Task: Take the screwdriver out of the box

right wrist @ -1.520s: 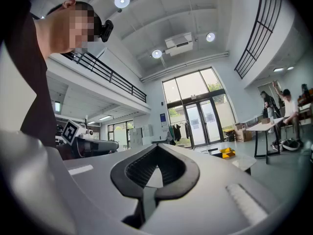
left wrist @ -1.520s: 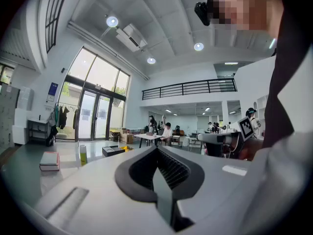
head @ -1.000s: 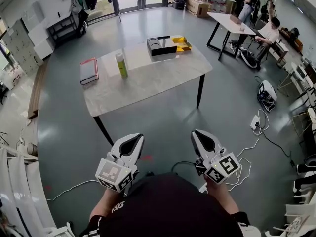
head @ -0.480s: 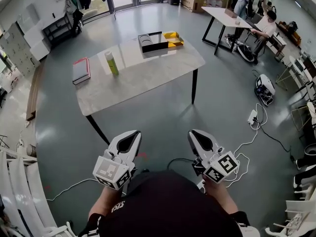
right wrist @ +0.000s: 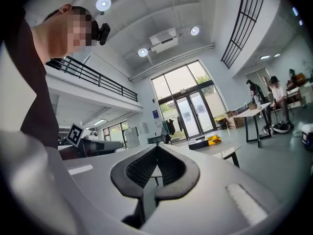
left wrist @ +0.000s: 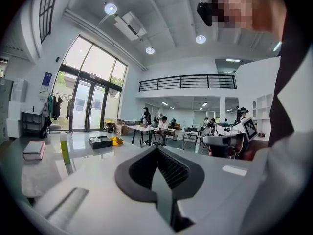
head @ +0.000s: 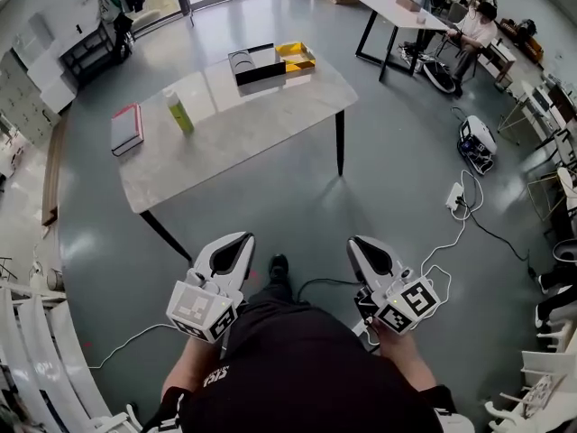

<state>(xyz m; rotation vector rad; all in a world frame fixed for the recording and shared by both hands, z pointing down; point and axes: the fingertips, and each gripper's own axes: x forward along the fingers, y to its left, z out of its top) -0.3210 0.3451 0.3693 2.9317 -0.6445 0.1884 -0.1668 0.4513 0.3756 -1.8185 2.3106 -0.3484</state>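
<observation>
At the person's waist, left gripper (head: 233,258) and right gripper (head: 372,260) are both pinched closed, with nothing between the jaws. Task looks unstarted: box (head: 257,64) sits at the far edge of the table (head: 243,147), well apart from both grippers. Screwdriver too small to make out, presumably inside. Bottle (head: 179,113) and book (head: 126,129) share the pale top. Grey floor (head: 379,152), cables (head: 469,233), people (head: 473,30) at a desk (head: 397,9) beyond.
</observation>
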